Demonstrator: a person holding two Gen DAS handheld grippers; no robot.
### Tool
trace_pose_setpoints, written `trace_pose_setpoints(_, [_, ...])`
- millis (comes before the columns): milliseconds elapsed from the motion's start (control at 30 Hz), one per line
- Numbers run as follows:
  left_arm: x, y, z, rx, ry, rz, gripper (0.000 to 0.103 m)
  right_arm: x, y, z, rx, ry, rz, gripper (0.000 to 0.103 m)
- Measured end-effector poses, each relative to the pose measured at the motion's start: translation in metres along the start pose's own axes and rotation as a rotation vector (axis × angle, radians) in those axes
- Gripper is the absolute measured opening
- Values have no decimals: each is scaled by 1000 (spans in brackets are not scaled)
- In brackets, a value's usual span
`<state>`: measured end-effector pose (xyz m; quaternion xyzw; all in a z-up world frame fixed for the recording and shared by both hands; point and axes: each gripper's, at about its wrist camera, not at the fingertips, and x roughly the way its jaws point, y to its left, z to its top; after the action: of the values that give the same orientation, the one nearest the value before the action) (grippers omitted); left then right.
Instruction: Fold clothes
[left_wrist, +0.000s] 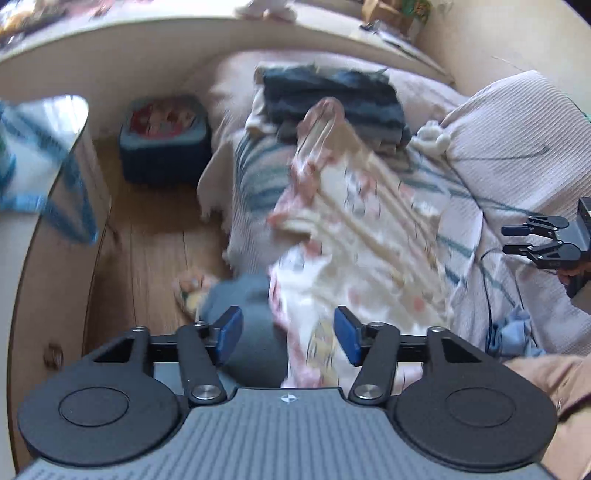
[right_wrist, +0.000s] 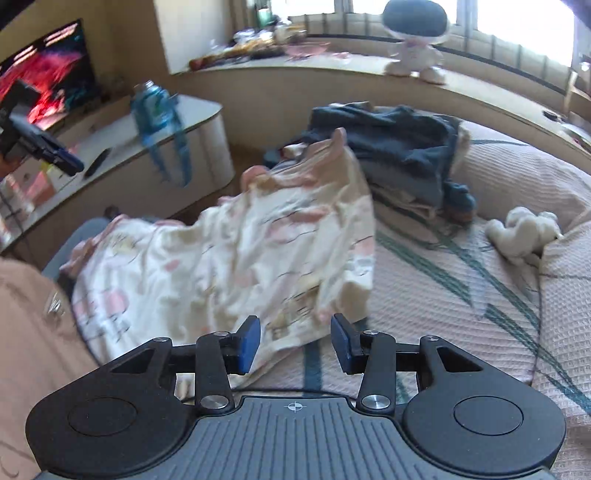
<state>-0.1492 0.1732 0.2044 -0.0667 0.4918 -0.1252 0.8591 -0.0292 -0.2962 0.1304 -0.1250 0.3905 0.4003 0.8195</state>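
From the left wrist, my left gripper (left_wrist: 288, 334) stands with jaws apart and empty over the patterned garment (left_wrist: 354, 236), which lies rumpled across the bed (left_wrist: 517, 147) and my lap. From the right wrist, my right gripper (right_wrist: 294, 343) is likewise spread and holding nothing at the garment's near hem (right_wrist: 295, 325); I judge it best to pinch one corner each and pull it flat before folding.

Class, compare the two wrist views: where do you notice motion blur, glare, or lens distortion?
Left wrist view: the patterned garment is smeared by motion, while the left gripper stays sharp; the floor edge curves from the fisheye. Right wrist view: the windows are blown out by daylight, and the blue bottle is blurred.
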Motion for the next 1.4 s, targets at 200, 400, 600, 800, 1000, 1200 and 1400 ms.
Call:
trace_pose_setpoints(200, [73, -14, 88, 76, -48, -67, 69, 51, -40, 11, 100, -15, 3, 42])
trace_pose_setpoints(400, [163, -47, 167, 122, -108, -177, 77, 92, -49, 9, 94, 57, 3, 42])
trace_pose_setpoints(600, [258, -77, 217, 204, -95, -134, 75, 112, -58, 9, 84, 107, 6, 42])
trace_pose_setpoints(800, [315, -73, 230, 149, -38, -153, 36, 130, -69, 14, 98, 137, 39, 42])
trace_pose_setpoints(1000, [317, -65, 238, 92, -82, -179, 2, 139, -73, 12, 125, 191, 45, 8])
trace_pose_setpoints(1200, [299, -78, 262, 137, -185, -194, 2, 96, -107, 28, 165, 109, -135, 0])
trace_pose_setpoints(1400, [301, -93, 284, 210, -223, -109, 1, 80, -145, 40, 217, 59, -308, 0])
